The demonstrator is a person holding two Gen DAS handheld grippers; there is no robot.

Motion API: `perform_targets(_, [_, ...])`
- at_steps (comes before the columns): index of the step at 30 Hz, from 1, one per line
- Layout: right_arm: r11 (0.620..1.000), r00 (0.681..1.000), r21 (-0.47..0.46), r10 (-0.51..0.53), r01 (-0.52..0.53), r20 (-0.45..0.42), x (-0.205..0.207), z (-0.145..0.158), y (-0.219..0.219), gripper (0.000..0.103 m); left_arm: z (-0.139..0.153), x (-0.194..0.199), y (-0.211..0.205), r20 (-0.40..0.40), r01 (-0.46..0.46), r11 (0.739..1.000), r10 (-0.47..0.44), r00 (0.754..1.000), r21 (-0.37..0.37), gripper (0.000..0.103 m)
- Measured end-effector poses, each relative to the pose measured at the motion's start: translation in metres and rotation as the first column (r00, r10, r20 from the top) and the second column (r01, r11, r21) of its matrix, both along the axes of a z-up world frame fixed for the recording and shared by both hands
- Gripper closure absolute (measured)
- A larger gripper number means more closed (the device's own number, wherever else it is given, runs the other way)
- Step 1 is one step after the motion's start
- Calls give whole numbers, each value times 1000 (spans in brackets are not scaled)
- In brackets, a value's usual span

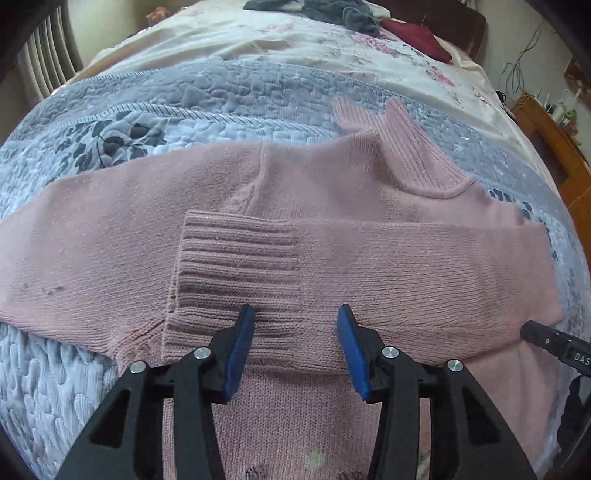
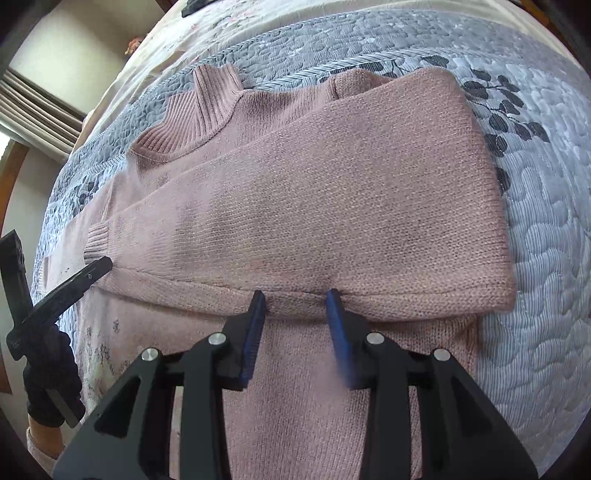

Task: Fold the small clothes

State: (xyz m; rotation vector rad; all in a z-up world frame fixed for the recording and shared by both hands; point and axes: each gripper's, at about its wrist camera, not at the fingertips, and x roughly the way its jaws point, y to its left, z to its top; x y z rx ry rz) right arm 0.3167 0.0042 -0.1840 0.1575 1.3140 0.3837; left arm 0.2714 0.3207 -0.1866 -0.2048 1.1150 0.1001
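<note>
A pink knit sweater (image 1: 332,177) lies flat on the blue-grey quilted bedspread (image 1: 207,99), its ribbed turtleneck collar (image 1: 410,147) at the far right. One sleeve is folded across the chest, its ribbed cuff (image 1: 240,258) just ahead of my left gripper (image 1: 295,317), which hovers open over the sweater and holds nothing. In the right wrist view the folded sleeve (image 2: 332,206) spans the body. My right gripper (image 2: 296,299) is open, its blue fingertips (image 2: 258,299) at the sleeve's near edge. The collar (image 2: 207,99) lies at the far left.
A gloved hand (image 2: 48,369) holds the left gripper's handle at the left edge. A heap of dark grey clothes (image 1: 332,11) and a dark red garment (image 1: 417,37) lie at the bed's far end on a floral sheet (image 1: 258,40). Wooden furniture (image 1: 554,140) stands right of the bed.
</note>
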Motion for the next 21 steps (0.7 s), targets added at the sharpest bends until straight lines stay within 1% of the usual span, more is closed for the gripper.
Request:
perform_targets(2, [1000, 1000, -22, 14, -14, 5, 0, 0, 4, 68, 1, 0, 0, 0, 12, 1000, -12, 1000, -5, 54])
perform_targets(3, [999, 1000, -33, 17, -17, 1, 0, 1, 5, 68, 3, -1, 2, 1, 8, 1000, -8, 1000, -23, 54])
perform_targets(5, [999, 1000, -43, 9, -10, -7, -1, 7, 7, 68, 12, -6, 13, 2, -23, 996, 24, 1000, -90, 54])
perform_targets(6, [1000, 1000, -29, 5, -5, -4, -4, 15, 8, 67, 18, -12, 22, 8, -44, 992, 46, 999, -122, 54])
perform_targets(7, [1000, 1000, 0, 10, -10, 10, -9, 25, 8, 65, 25, -21, 32, 29, -61, 987, 66, 997, -149, 53])
perform_targets(8, [999, 999, 23, 24, -25, 29, -15, 35, 10, 64, 33, -31, 44, 51, -75, 984, 85, 995, -162, 51])
perform_targets(9, [998, 998, 33, 47, -48, 50, -23, 45, 14, 62, 39, -42, 57, 67, -96, 982, 108, 992, -160, 49])
perform_targets(11, [996, 993, 19, 90, -92, 76, -38, 57, 24, 54, 47, -65, 92, 84, -156, 975, 170, 982, -158, 46])
perform_targets(12, [993, 990, 14, 113, -115, 79, -45, 59, 30, 53, 48, -76, 111, 81, -191, 968, 206, 975, -161, 46])
perform_targets(15, [984, 983, 24, 177, -178, 49, -62, 55, 50, 53, 47, -113, 172, 62, -308, 939, 320, 945, -151, 46])
perform_targets(17, [979, 979, 29, 201, -201, 25, -71, 48, 62, 53, 45, -137, 212, 54, -381, 916, 389, 920, -123, 46])
perform_targets(19, [975, 975, 30, 220, -220, 9, -79, 40, 75, 53, 41, -161, 252, 45, -456, 881, 464, 885, -128, 46])
perform_targets(21, [972, 972, 28, 235, -235, -5, -86, 31, 86, 53, 37, -182, 290, 45, -528, 836, 539, 841, -150, 46])
